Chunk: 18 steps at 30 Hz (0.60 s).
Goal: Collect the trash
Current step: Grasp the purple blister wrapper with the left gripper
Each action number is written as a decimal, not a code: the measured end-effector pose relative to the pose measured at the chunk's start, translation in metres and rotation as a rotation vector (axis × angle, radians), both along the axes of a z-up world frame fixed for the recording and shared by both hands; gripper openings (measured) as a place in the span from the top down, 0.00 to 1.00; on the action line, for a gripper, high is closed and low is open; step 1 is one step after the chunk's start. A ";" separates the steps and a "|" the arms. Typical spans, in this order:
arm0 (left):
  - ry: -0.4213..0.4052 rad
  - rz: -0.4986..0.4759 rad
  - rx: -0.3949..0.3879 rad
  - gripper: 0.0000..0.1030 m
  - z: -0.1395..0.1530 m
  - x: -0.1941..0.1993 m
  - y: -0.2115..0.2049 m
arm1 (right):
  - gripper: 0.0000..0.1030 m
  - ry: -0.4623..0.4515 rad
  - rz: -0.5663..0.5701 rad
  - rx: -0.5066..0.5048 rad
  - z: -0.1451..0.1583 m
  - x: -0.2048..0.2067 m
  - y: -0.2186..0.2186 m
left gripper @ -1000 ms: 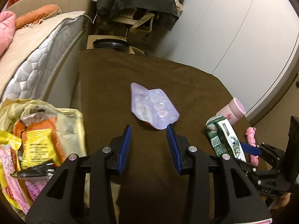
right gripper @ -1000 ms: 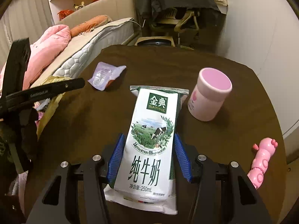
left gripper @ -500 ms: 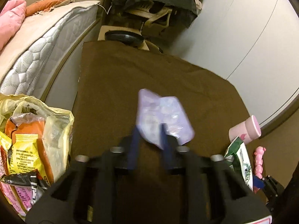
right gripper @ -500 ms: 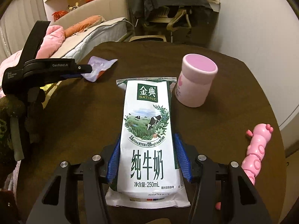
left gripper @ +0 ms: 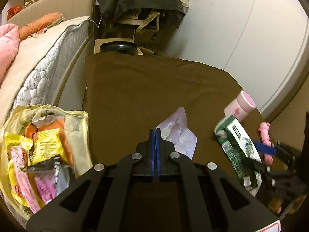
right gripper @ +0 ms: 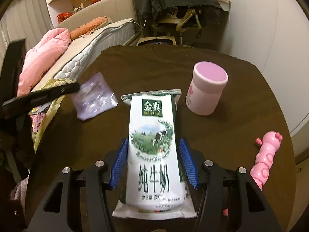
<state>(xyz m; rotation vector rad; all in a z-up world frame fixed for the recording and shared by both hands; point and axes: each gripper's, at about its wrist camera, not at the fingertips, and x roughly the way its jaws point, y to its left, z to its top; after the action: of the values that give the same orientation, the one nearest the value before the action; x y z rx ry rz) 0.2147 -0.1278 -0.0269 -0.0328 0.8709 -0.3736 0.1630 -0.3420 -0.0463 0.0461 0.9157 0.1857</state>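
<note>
The left tool (left gripper: 155,130) has its blue pads pressed together, pinching the near edge of a pale purple wrapper (left gripper: 178,133) that fans out toward one o'clock above the brown worktop (left gripper: 146,89). The right tool (right gripper: 153,162) grips a white and green milk carton (right gripper: 153,135) between its blue pads, the carton pointing to twelve o'clock. On the worktop a pink cup (right gripper: 207,89) stands at one o'clock of the carton and a pink toy (right gripper: 264,158) lies at three o'clock. A yellow trash bag (left gripper: 44,154), full of snack wrappers, sits at nine o'clock of the left tool, beside the bed (left gripper: 44,58).
</note>
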 end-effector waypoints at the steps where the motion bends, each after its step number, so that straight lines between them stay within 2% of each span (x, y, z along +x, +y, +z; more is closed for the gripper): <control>1: -0.002 -0.006 0.004 0.99 0.001 -0.004 0.000 | 0.51 0.002 0.001 0.004 0.001 0.002 0.000; 9: 0.032 -0.045 -0.016 0.99 -0.008 -0.020 0.002 | 0.51 0.087 0.004 0.054 -0.009 0.029 -0.003; 18: 0.070 -0.064 -0.022 0.94 -0.017 -0.027 0.001 | 0.54 0.049 0.017 0.028 -0.003 0.016 -0.001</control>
<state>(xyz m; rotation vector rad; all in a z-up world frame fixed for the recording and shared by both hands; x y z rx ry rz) 0.1881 -0.1271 -0.0441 -0.0389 0.9388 -0.4440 0.1790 -0.3430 -0.0498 0.0695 0.9626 0.2139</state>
